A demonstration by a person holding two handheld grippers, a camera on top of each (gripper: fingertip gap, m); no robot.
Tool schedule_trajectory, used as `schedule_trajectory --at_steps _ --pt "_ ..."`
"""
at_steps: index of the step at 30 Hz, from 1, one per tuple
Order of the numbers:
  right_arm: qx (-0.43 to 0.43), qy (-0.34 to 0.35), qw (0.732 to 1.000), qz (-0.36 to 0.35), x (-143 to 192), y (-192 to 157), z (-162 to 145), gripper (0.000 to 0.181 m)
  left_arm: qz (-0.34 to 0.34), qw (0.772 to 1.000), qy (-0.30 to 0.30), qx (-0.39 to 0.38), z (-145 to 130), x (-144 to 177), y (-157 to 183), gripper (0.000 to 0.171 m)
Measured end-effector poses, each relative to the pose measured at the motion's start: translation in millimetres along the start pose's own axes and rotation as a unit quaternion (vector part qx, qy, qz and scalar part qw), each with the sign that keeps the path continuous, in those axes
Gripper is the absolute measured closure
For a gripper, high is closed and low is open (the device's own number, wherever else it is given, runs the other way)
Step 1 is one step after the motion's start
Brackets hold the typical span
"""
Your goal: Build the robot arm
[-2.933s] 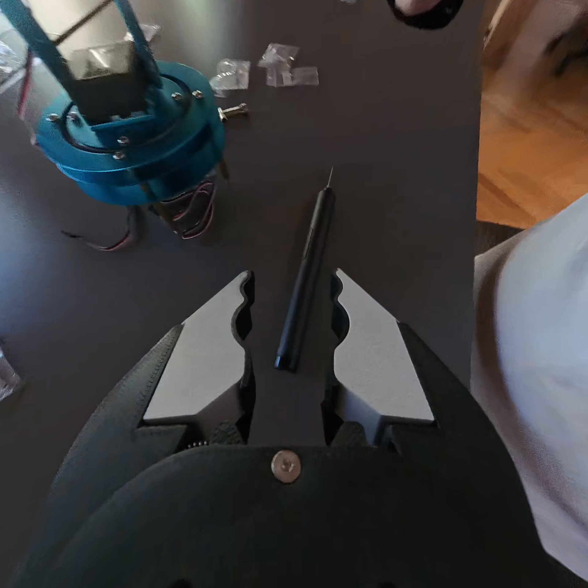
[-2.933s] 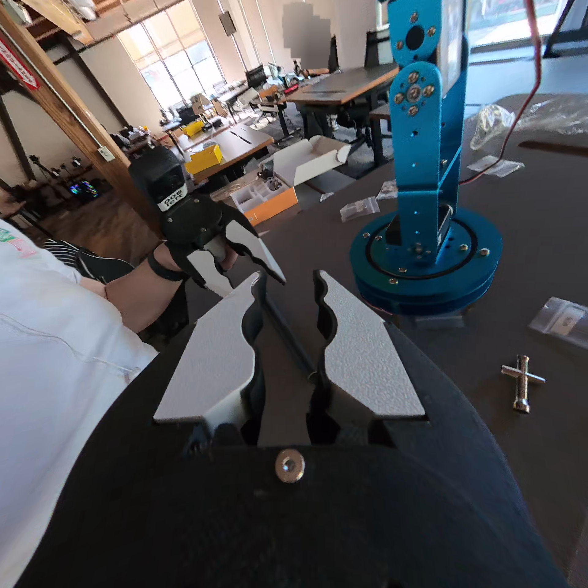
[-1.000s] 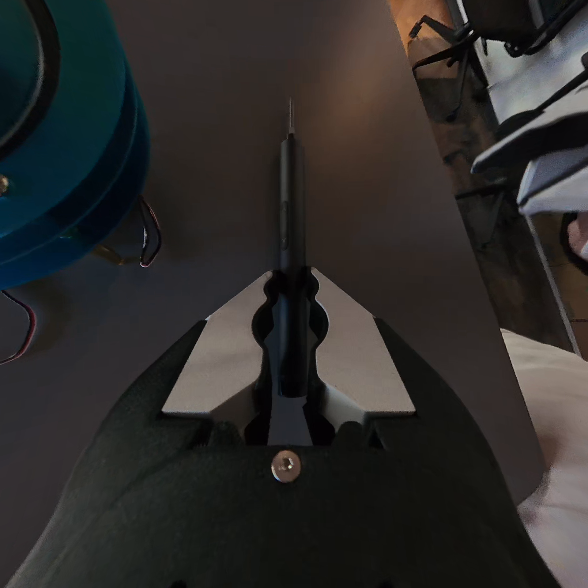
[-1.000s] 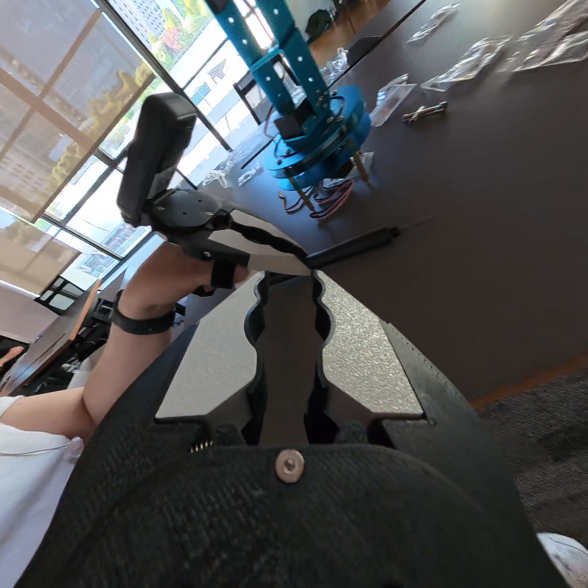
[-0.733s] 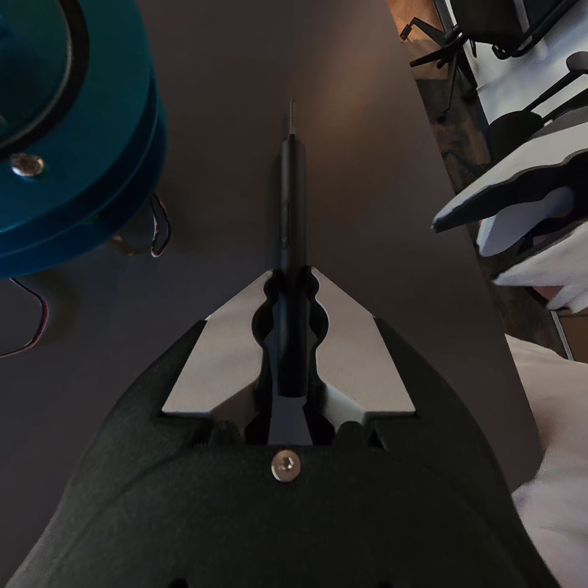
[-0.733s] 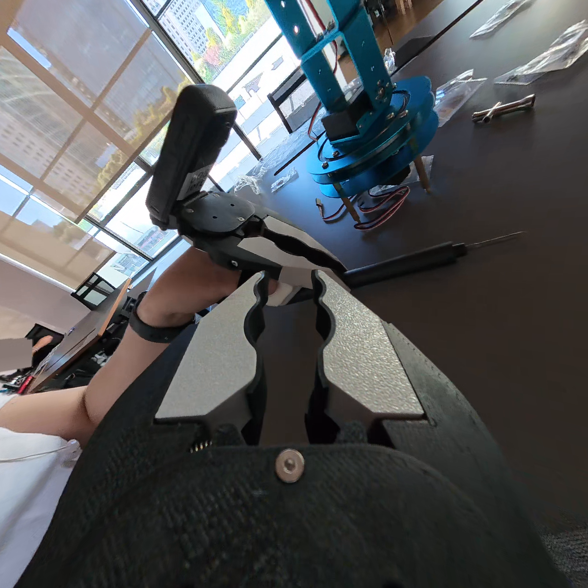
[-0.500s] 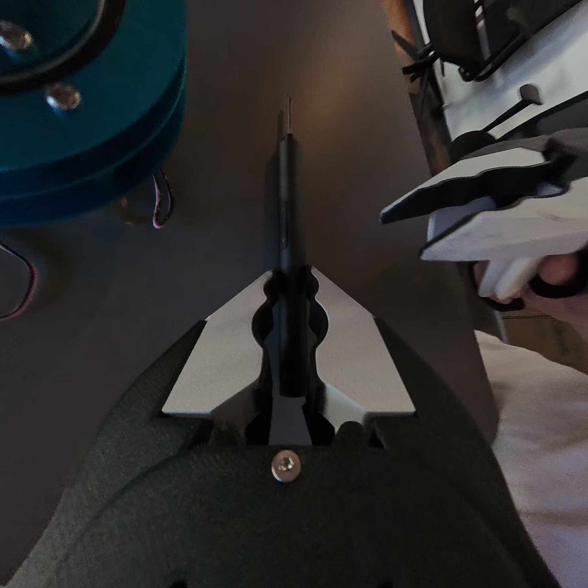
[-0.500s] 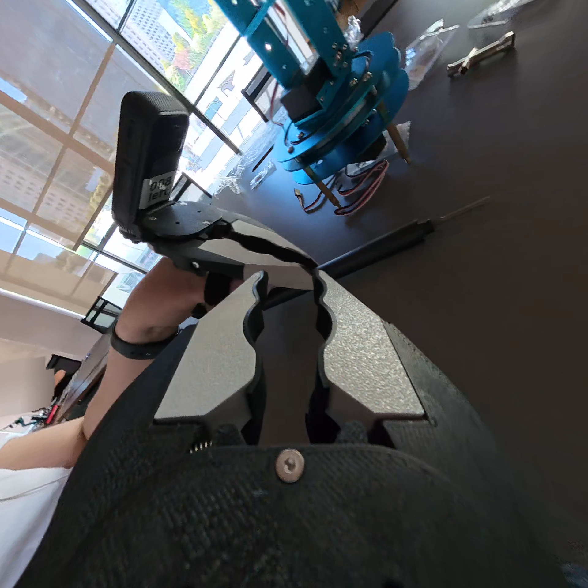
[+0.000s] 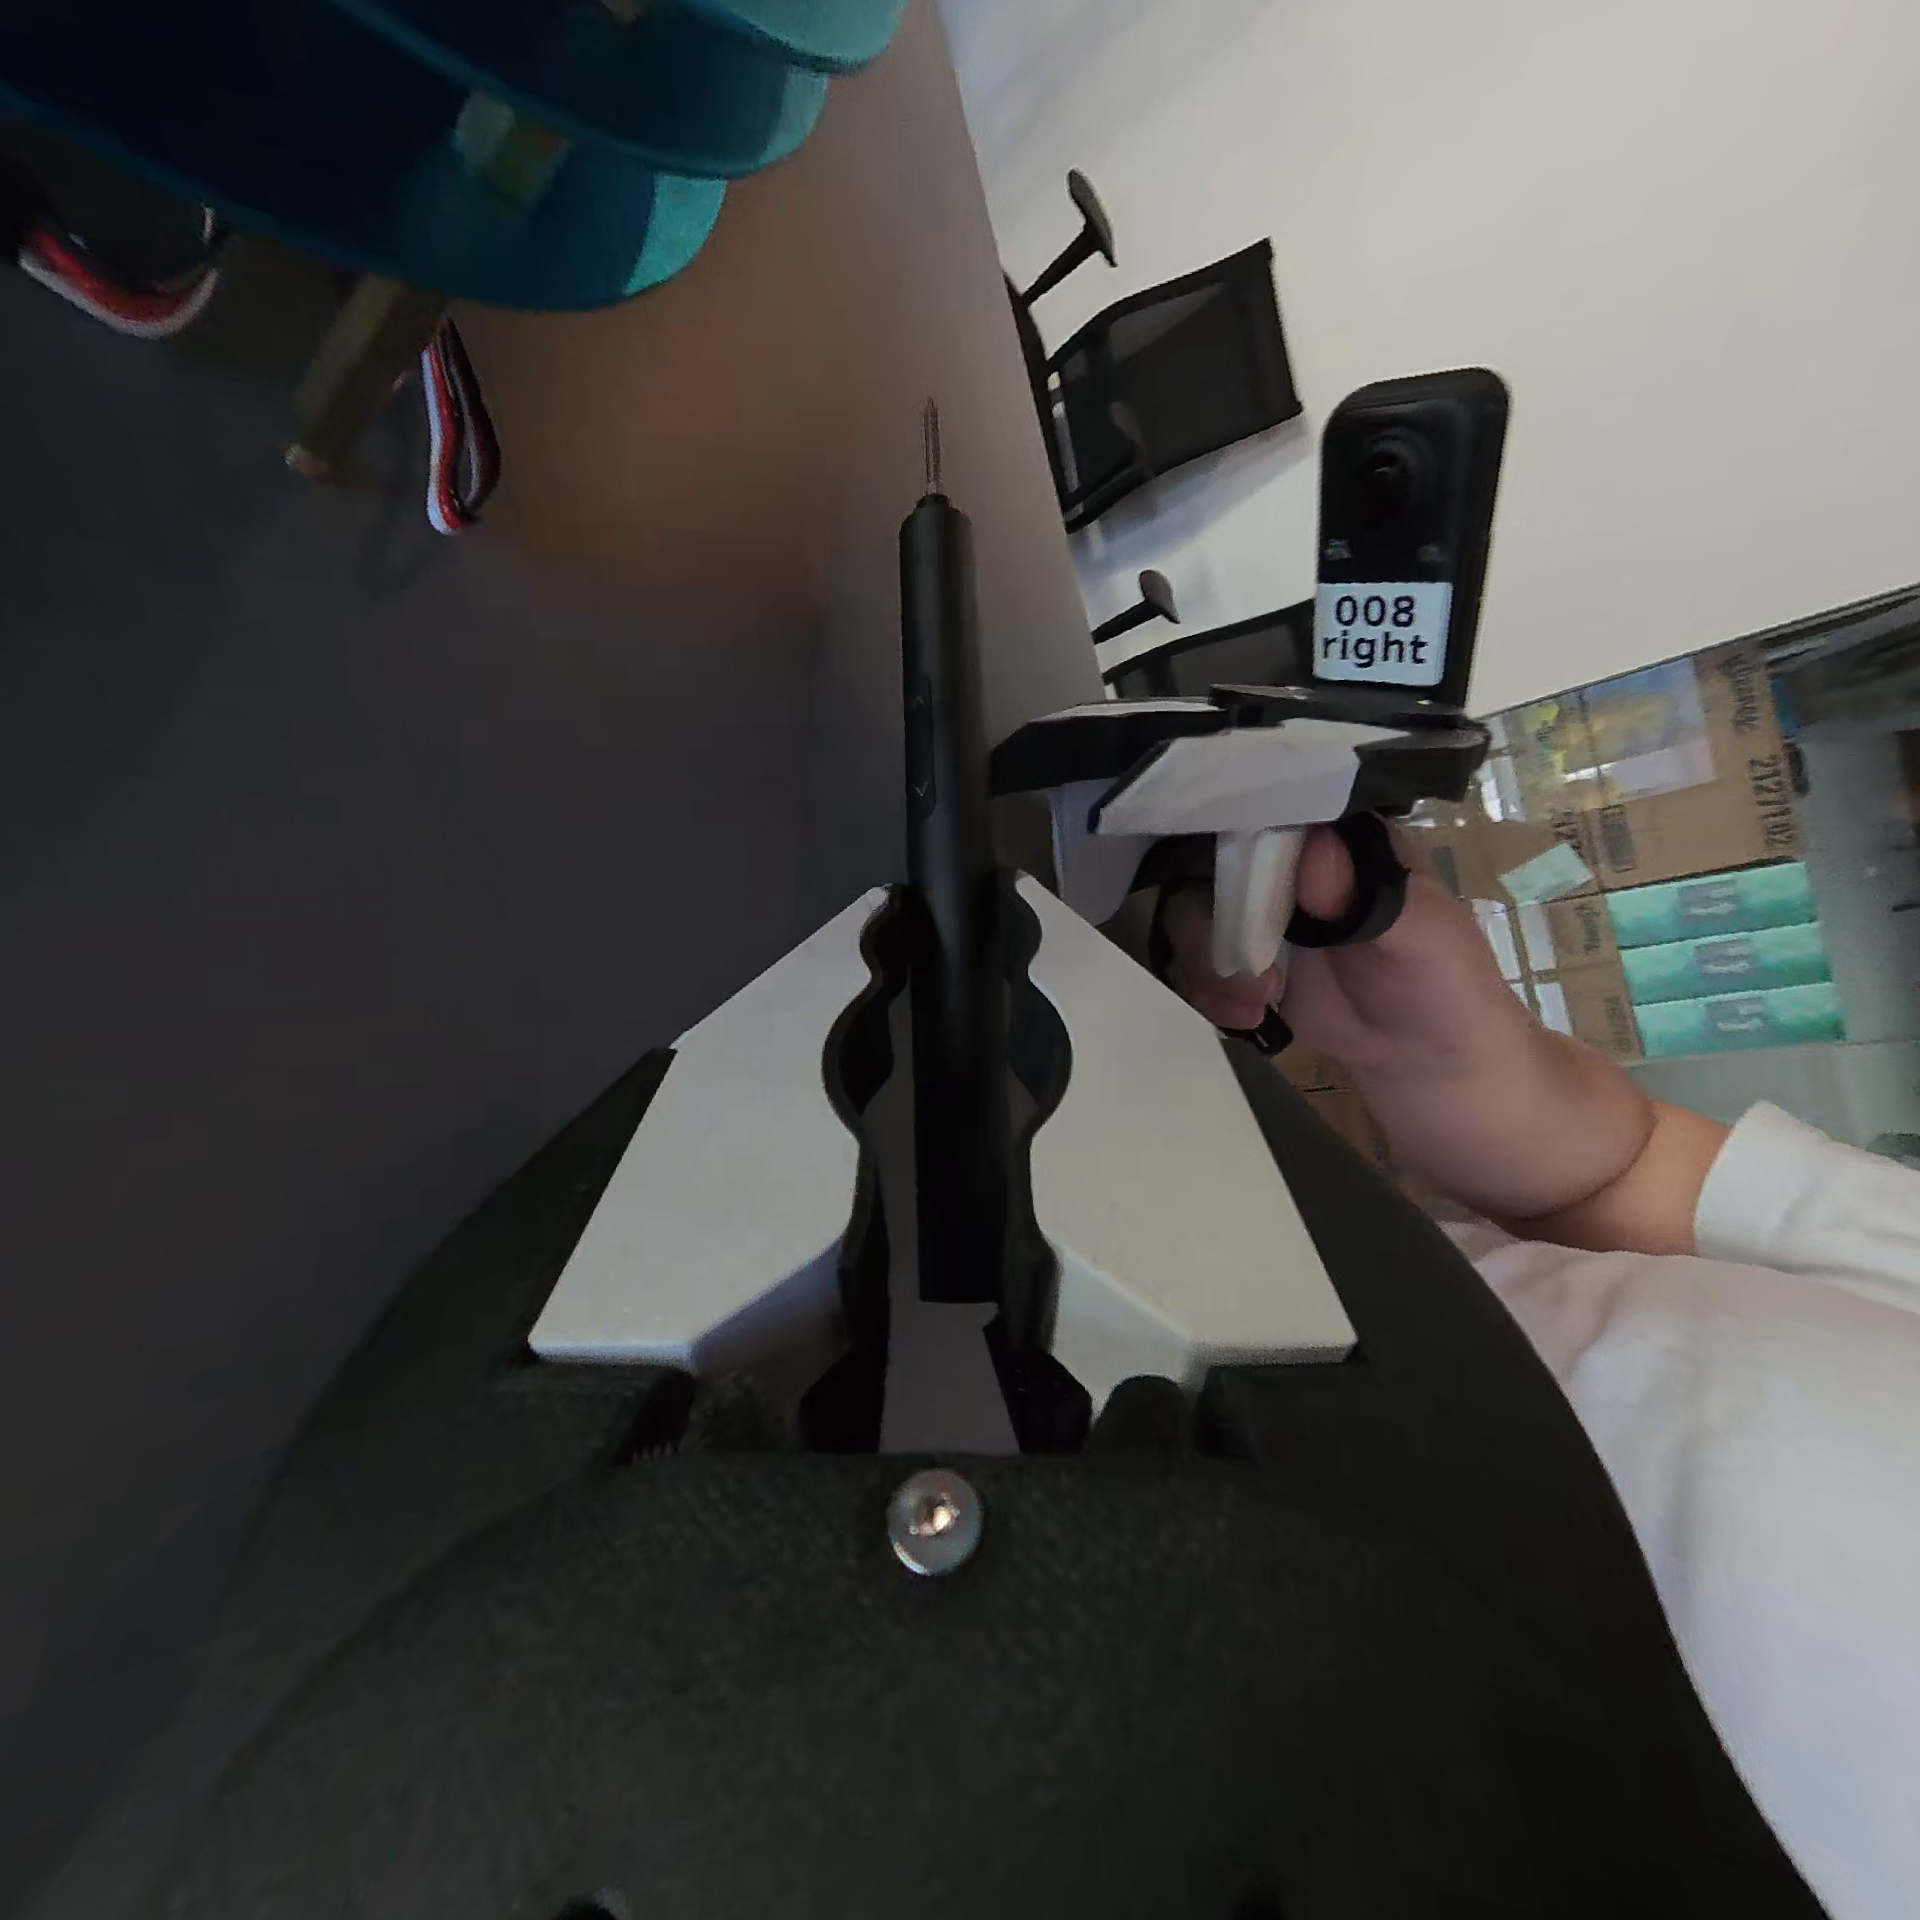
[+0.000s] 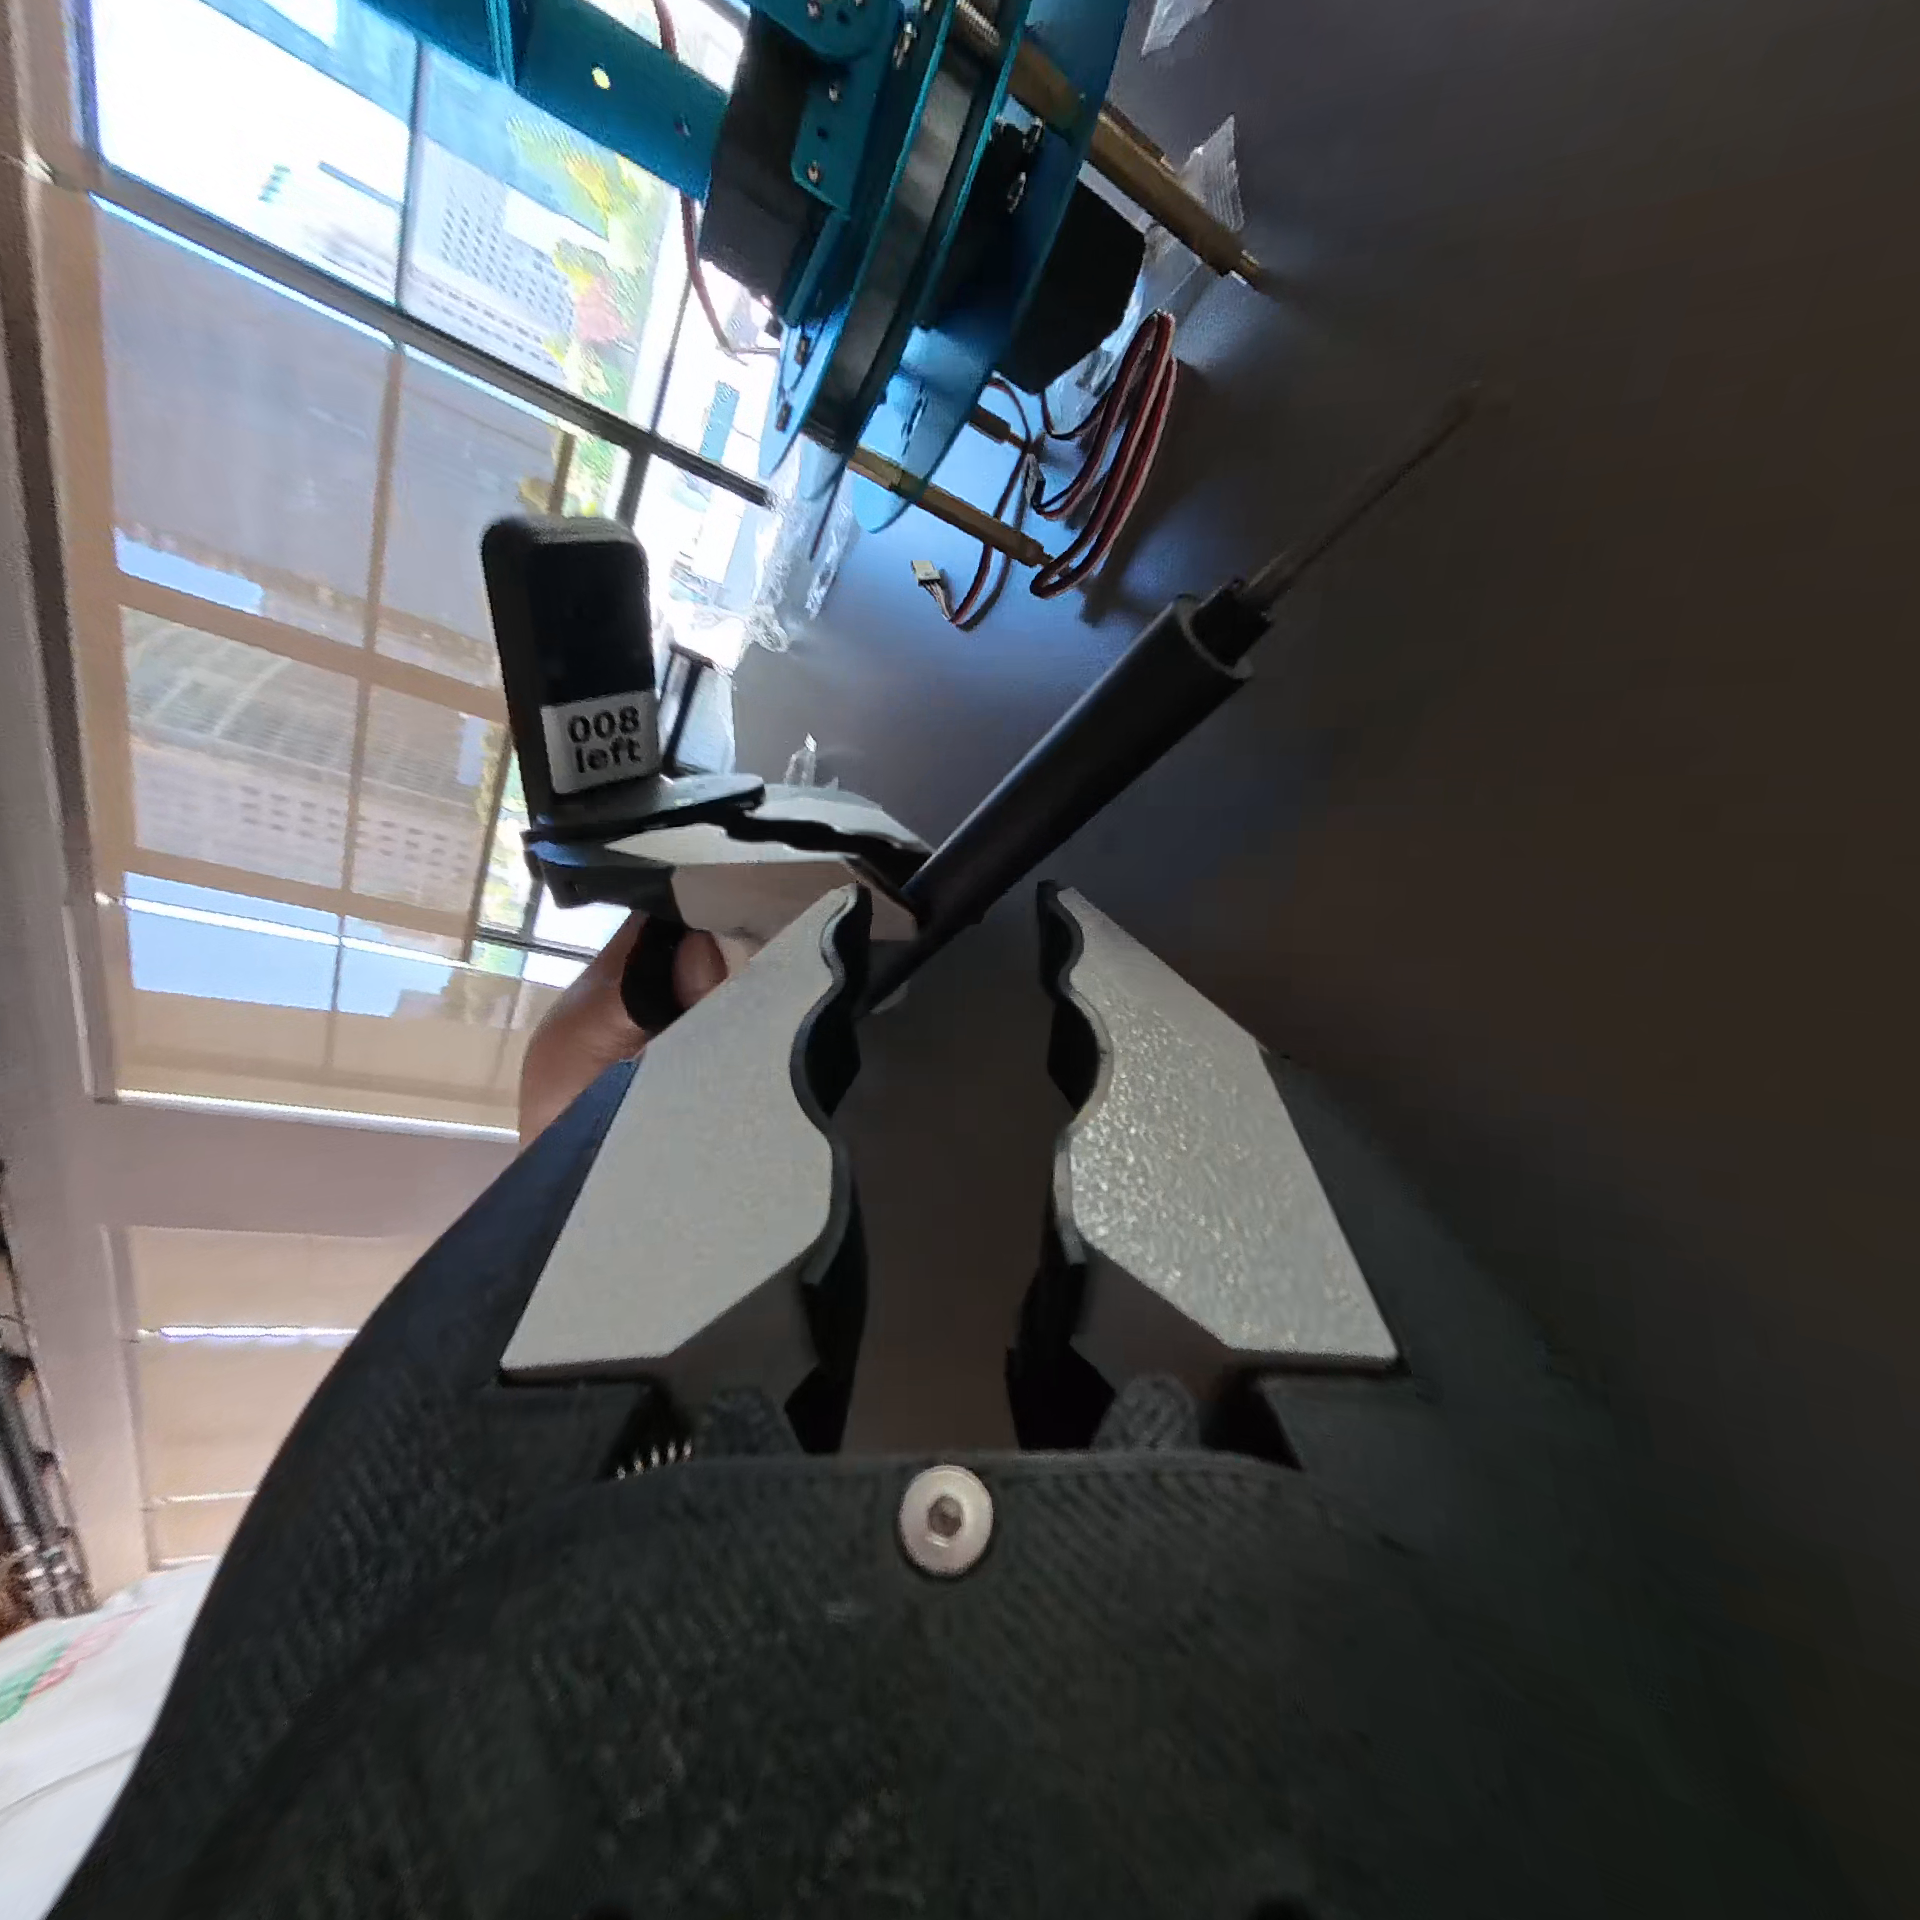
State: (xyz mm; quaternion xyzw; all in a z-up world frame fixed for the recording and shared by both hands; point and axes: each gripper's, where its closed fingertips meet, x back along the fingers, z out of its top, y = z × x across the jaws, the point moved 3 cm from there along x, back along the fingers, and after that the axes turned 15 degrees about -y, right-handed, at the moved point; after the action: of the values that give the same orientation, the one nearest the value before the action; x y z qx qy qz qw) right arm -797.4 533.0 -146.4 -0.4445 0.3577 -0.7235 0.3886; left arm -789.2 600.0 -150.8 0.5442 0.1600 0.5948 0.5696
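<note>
My left gripper (image 9: pixel 948 899) is shut on a slim black electric screwdriver (image 9: pixel 943 790), which points forward with its thin bit (image 9: pixel 932 452) out in front, lifted off the dark table (image 9: pixel 416 779). My right gripper (image 10: pixel 948 902) is open and empty. Its fingertips stand right beside the screwdriver's body (image 10: pixel 1081 753), just in front of the left gripper (image 10: pixel 821 842). In the left wrist view the right gripper (image 9: pixel 1049 764) comes in from the right, its tips close to the screwdriver's shaft. The views are strongly rolled.
A blue metal robot arm base (image 10: pixel 914 208) on brass standoffs (image 10: pixel 956 504) stands on the table, with red and white servo wires (image 10: pixel 1101 468) under it. It also shows in the left wrist view (image 9: pixel 499 135). Black office chairs (image 9: pixel 1164 353) stand beyond the table edge. Only a small space, under 4 cm, lies between the two pairs of fingers.
The left gripper closed on the screwdriver, lifted it and rolled to the side. The right gripper swung in from the right and now has its tips next to the screwdriver.
</note>
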Motion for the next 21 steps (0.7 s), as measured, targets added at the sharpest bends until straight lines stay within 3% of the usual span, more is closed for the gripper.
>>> schedule_trajectory --at_steps 11,14,21 --pt "-0.044 0.031 0.996 0.077 -7 -13 7 0.139 -0.067 0.996 0.028 -0.046 -11 10 31 0.156" --pt "-0.033 0.043 0.989 0.136 -6 -27 10 0.165 -0.067 0.995 0.036 -0.059 -14 9 38 0.156" --pt "-0.005 0.031 0.989 0.144 -5 -28 8 0.165 -0.096 0.992 0.057 -0.052 -18 5 39 0.156"
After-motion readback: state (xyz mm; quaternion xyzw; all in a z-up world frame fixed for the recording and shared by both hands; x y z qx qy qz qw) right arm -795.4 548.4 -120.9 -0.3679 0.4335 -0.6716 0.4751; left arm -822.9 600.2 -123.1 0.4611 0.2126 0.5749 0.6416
